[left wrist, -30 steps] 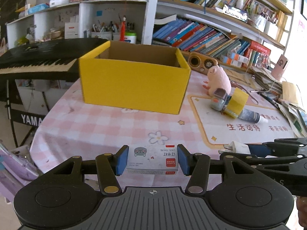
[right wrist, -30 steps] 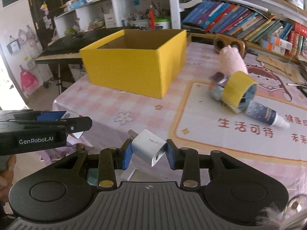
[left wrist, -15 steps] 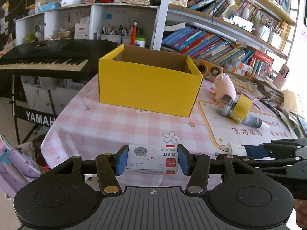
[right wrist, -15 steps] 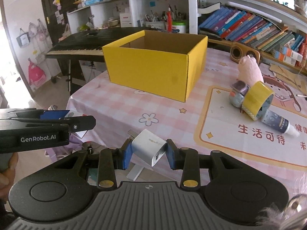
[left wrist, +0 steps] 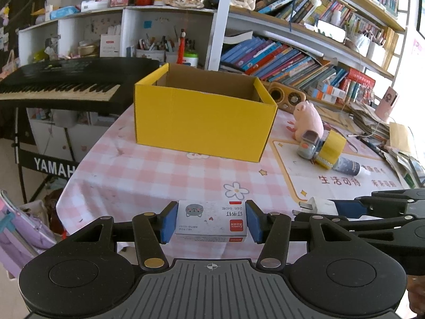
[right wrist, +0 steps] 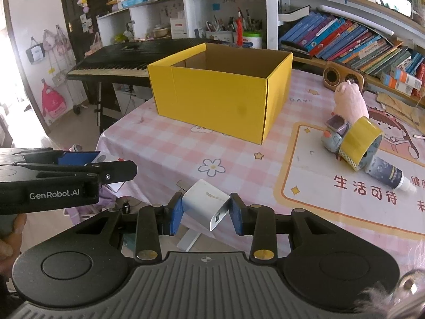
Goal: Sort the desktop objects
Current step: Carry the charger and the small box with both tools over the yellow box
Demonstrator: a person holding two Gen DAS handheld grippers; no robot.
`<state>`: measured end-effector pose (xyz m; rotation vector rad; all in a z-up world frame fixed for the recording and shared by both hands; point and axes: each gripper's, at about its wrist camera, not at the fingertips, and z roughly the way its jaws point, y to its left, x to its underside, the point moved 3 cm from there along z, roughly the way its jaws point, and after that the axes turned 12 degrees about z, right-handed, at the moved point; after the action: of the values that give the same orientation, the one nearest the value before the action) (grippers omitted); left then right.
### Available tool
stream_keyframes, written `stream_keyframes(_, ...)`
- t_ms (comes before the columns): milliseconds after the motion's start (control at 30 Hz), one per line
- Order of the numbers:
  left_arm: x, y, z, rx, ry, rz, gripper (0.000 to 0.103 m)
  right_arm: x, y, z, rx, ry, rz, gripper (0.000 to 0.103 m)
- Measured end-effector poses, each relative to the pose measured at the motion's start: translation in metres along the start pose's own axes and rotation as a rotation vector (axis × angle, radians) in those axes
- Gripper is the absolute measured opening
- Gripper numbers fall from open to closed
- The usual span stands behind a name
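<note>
My left gripper (left wrist: pixel 211 220) is shut on a small white staple box (left wrist: pixel 211 219) with a grey cat print and red label, held above the table's near edge. My right gripper (right wrist: pixel 205 212) is shut on a white plug charger (right wrist: pixel 205 206), tilted, prongs pointing away to the left. An open yellow cardboard box (left wrist: pixel 202 118) (right wrist: pixel 220 101) stands ahead on the pink checked tablecloth (left wrist: pixel 148 175). From the left wrist view the right gripper (left wrist: pixel 332 207) shows at the right with the charger. From the right wrist view the left gripper (right wrist: pixel 77 159) shows at the left.
Right of the yellow box lie a pink plush pig (left wrist: pixel 308 118), a grey toy (left wrist: pixel 308 143), a yellow tape roll (left wrist: pixel 330 148) and a small spray bottle (left wrist: pixel 348 166). A black keyboard (left wrist: pixel 61 82) stands left of the table. Bookshelves (left wrist: pixel 292 58) line the back.
Both grippers have drawn back from the yellow box, which now looks smaller and farther away. Each still grips its object as before.
</note>
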<state>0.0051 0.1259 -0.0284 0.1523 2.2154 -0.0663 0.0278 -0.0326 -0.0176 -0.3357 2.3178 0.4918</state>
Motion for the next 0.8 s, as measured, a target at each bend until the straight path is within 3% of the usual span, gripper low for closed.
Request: stream_keyframes(800,-0.001,0.015,0.009,0.008,0.018,0.011,0.052,-0.005,0.009,0.018,-0.005,0.035,0.004,0.035)
